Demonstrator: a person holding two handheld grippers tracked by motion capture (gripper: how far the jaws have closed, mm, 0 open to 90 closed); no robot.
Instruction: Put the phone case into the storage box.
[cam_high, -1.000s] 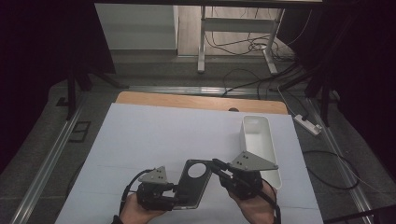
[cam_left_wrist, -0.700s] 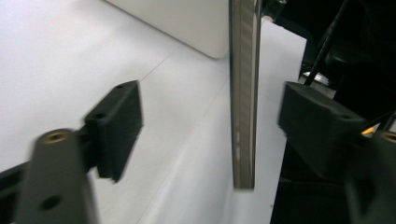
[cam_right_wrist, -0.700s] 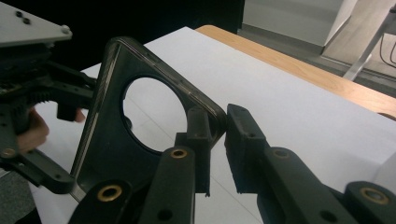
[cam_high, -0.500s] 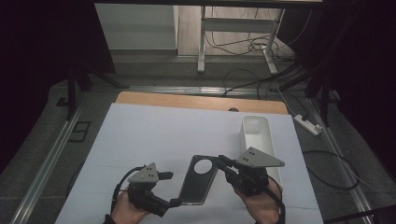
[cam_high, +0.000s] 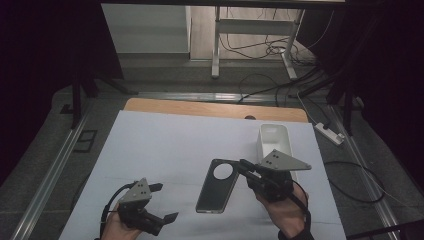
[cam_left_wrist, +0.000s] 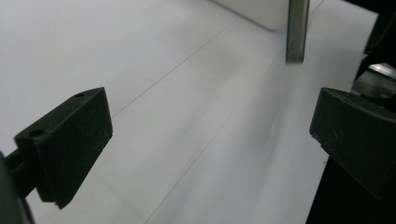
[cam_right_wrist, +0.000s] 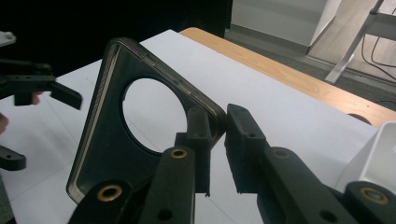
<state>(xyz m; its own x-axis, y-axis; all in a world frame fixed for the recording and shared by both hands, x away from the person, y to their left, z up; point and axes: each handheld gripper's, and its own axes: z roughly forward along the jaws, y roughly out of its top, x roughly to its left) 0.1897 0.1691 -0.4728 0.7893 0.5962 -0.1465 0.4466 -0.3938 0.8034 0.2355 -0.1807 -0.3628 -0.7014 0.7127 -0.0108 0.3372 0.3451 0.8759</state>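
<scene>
The right claw (cam_high: 244, 166) is clamped narrow on the rim of a dark phone case (cam_high: 218, 185), its pads biting the edge beside the round camera cutout; in the right gripper view the same claw (cam_right_wrist: 217, 128) shows that rim pinched between the two black jaws, with the phone case (cam_right_wrist: 105, 154) standing up on edge and free of the paper. Out to the other side, the left claw (cam_high: 160, 202) has just been opening and now stands wide with nothing between its jaws, well apart from the case, low over the white sheet of the tabletop (cam_high: 165, 145). A white tray (cam_high: 274, 137) lies just beyond the right hand. The case looks light and thin-walled, probably a flexible shell that will bend and twist if held by one corner alone, and its smooth surface may slip under a shallow pinch. The large hole weakens that end, so the safer hold is likely a deep bite across the long side rail, or one claw on each long edge to keep it from sagging.
</scene>
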